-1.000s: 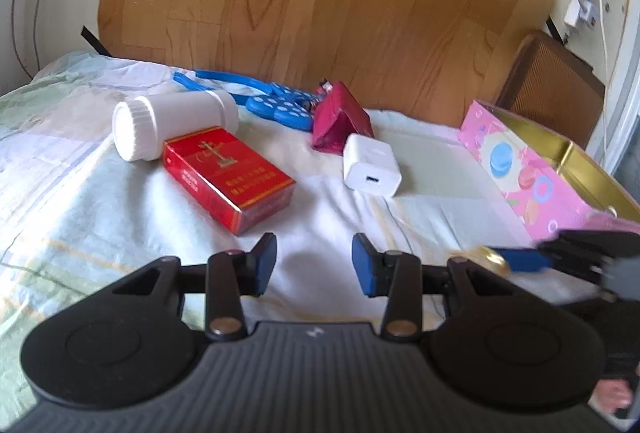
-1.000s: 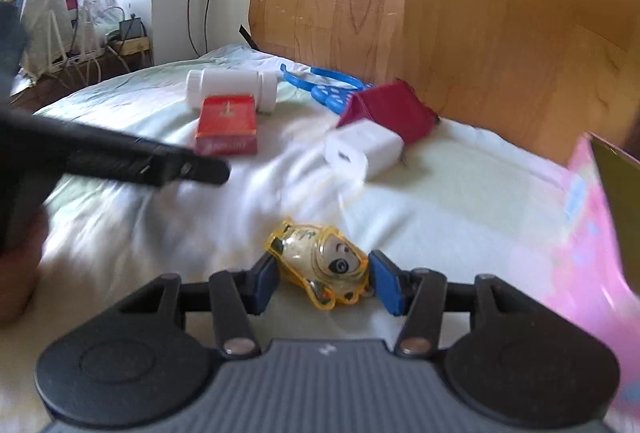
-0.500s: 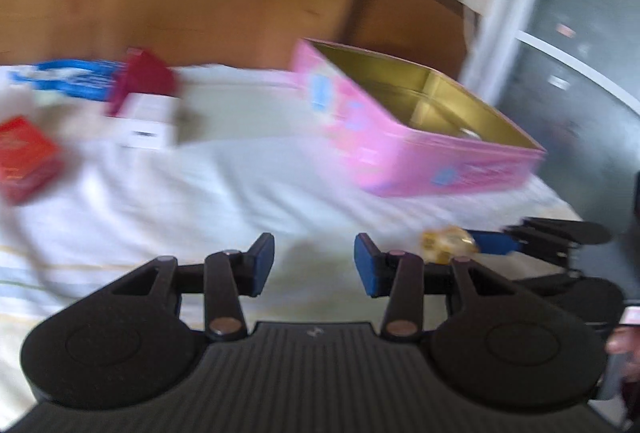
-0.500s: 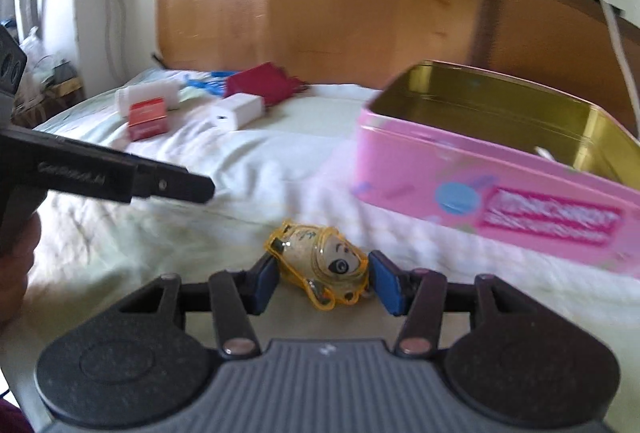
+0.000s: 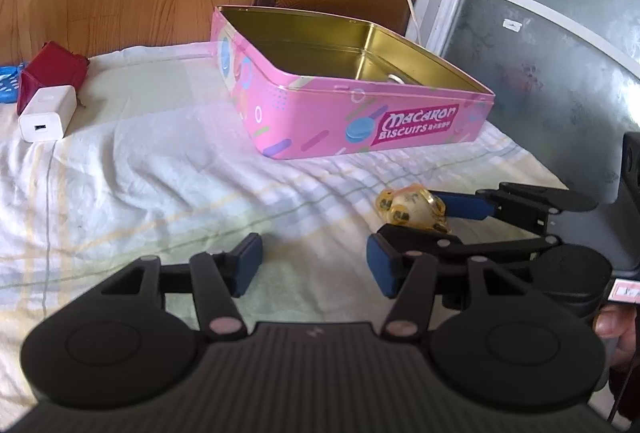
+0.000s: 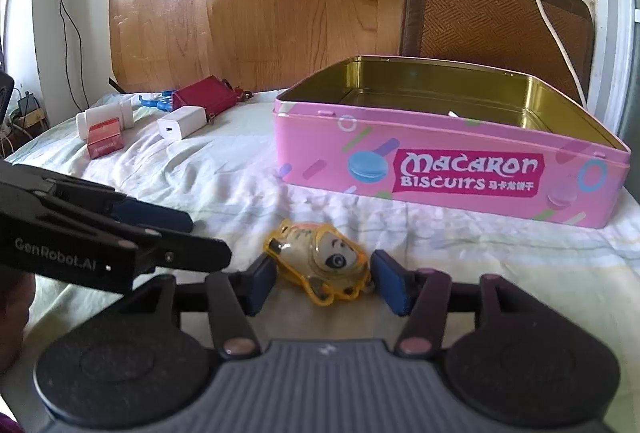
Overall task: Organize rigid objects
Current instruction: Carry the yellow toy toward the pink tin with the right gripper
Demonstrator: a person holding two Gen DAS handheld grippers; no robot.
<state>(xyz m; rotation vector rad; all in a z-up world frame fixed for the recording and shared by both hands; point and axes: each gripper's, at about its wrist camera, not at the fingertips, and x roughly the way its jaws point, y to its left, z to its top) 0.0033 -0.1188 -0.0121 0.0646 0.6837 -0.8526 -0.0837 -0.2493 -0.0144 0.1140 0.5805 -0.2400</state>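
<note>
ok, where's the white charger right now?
Right wrist view, far left: white charger lies on the bedsheet, against the red pouch, right of the red box.

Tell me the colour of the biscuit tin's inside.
Gold; the biscuit tin shows it best in the right wrist view.

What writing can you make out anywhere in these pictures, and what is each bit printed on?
"Macaron BISCUITS", followed by small Chinese characters I cannot read: on the pink tin.
"GenRobot.AI": on the left gripper, seen from the right wrist view.
Red pack: print too blurred.
White label at the left view's right edge: too blurred.
</note>
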